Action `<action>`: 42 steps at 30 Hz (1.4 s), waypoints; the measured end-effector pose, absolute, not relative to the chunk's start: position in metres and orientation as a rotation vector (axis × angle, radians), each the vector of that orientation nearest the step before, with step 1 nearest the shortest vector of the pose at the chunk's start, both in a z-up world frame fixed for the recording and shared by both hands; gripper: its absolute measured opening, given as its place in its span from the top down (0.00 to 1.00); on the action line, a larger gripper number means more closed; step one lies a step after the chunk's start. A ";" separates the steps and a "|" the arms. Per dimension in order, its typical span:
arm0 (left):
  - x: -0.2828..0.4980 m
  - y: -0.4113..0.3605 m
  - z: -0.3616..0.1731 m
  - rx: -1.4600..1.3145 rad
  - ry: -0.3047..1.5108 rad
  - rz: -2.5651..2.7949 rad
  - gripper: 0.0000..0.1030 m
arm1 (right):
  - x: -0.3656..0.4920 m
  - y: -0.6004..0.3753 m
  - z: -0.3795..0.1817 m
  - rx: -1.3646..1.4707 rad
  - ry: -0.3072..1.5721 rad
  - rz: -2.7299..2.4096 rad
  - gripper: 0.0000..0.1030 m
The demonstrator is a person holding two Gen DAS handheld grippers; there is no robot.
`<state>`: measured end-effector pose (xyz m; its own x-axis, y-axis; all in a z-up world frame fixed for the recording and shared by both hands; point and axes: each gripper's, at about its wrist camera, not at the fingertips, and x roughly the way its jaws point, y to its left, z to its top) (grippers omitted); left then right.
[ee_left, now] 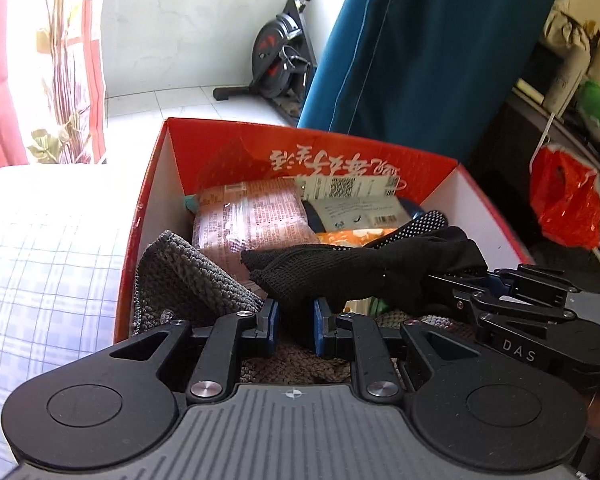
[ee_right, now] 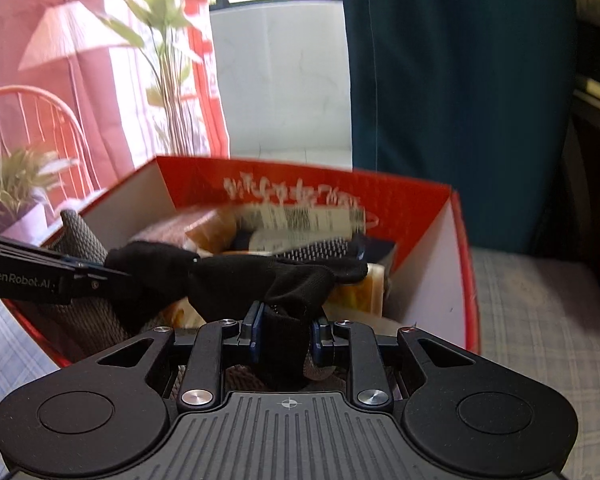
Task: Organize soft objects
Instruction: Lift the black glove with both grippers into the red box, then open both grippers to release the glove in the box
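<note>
Where red box (ee_left: 155,208) sits: checked bedsheet (ee_left: 47,264), tiled floor (ee_left: 171,104) beyond.

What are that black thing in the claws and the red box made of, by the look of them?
The black thing looks like knitted fabric, maybe a glove: fine matte mesh, limp and sagging between the left claw and right claw, with a dotted grip patch. The red box looks like cardboard: thin stiff walls, glossy red print outside, plain white inside.
</note>
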<state>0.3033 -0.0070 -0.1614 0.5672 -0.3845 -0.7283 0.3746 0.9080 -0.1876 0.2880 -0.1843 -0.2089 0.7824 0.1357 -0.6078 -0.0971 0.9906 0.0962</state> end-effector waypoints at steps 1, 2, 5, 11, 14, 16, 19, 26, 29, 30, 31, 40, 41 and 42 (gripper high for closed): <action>0.304 -0.008 -0.162 -0.005 0.861 -0.445 0.82 | 0.289 -0.185 -0.210 0.066 0.669 0.125 0.80; 0.305 -0.009 -0.164 0.001 0.864 -0.443 0.82 | 0.291 -0.187 -0.210 0.073 0.680 0.127 0.80; 0.308 -0.013 -0.168 0.020 0.871 -0.439 0.82 | 0.296 -0.189 -0.209 0.089 0.718 0.129 0.80; 0.303 -0.016 -0.166 0.053 0.869 -0.431 0.82 | 0.298 -0.195 -0.211 0.143 0.772 0.130 0.80; 0.299 -0.017 -0.164 0.068 0.866 -0.428 0.82 | 0.297 -0.194 -0.211 0.142 0.785 0.126 0.79; 0.297 -0.016 -0.163 0.067 0.865 -0.425 0.81 | 0.296 -0.193 -0.210 0.137 0.790 0.123 0.79; 0.293 -0.015 -0.159 0.068 0.856 -0.419 0.79 | 0.292 -0.192 -0.210 0.131 0.792 0.114 0.75; 0.270 -0.015 -0.137 0.103 0.785 -0.411 0.41 | 0.277 -0.190 -0.193 0.116 0.764 0.093 0.64; 0.260 -0.013 -0.125 0.112 0.737 -0.394 0.17 | 0.268 -0.190 -0.185 0.108 0.744 0.087 0.48; 0.257 -0.011 -0.122 0.115 0.722 -0.388 0.11 | 0.265 -0.190 -0.183 0.104 0.737 0.085 0.42; 0.255 -0.010 -0.118 0.113 0.711 -0.380 0.09 | 0.262 -0.190 -0.180 0.102 0.731 0.083 0.39; 0.232 0.010 -0.091 0.069 0.636 -0.286 0.00 | 0.238 -0.185 -0.153 0.096 0.639 0.037 0.01; 0.228 0.012 -0.088 0.054 0.625 -0.278 0.00 | 0.236 -0.184 -0.150 0.092 0.632 0.029 0.01; 0.225 0.015 -0.084 0.041 0.614 -0.277 0.00 | 0.234 -0.183 -0.147 0.092 0.629 0.031 0.01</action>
